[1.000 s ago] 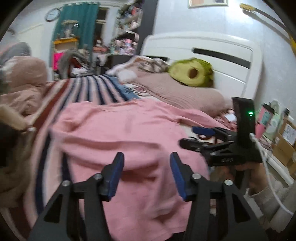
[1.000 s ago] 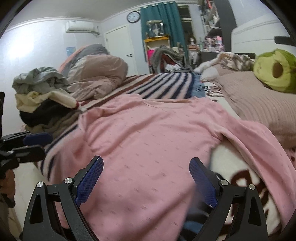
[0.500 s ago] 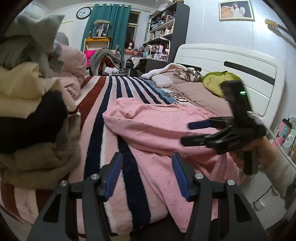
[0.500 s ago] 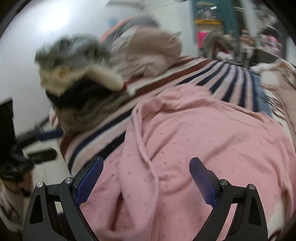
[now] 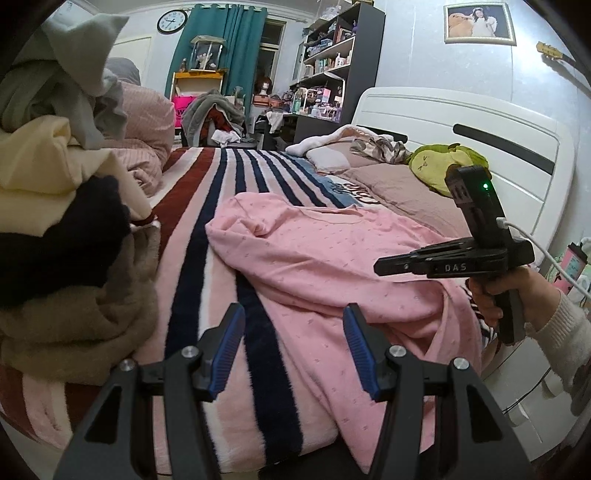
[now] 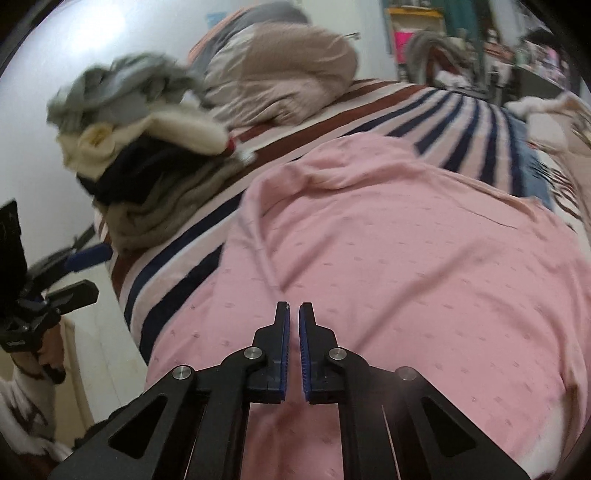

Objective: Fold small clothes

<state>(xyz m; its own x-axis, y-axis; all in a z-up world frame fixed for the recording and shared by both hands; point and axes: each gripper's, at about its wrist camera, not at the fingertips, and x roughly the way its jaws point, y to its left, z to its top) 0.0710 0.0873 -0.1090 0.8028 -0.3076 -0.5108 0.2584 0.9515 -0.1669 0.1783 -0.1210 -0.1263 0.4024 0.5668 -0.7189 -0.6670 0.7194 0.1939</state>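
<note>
While the pink shirt (image 6: 388,258) blurs, the right gripper (image 6: 294,314) has just closed emptily above it; the left gripper (image 5: 293,325) is half-open, holding nothing.

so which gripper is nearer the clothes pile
Left. The left gripper is open at the bed's near edge, just beside the clothes pile. The right gripper, shut, is over the pink top, farther away.

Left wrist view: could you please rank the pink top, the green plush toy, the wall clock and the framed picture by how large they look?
1. pink top, by far the largest.
2. green plush toy.
3. framed picture, close to the toy, so that order is unsure.
4. wall clock, smallest.
The top lies nearest the camera, which inflates it.
</note>
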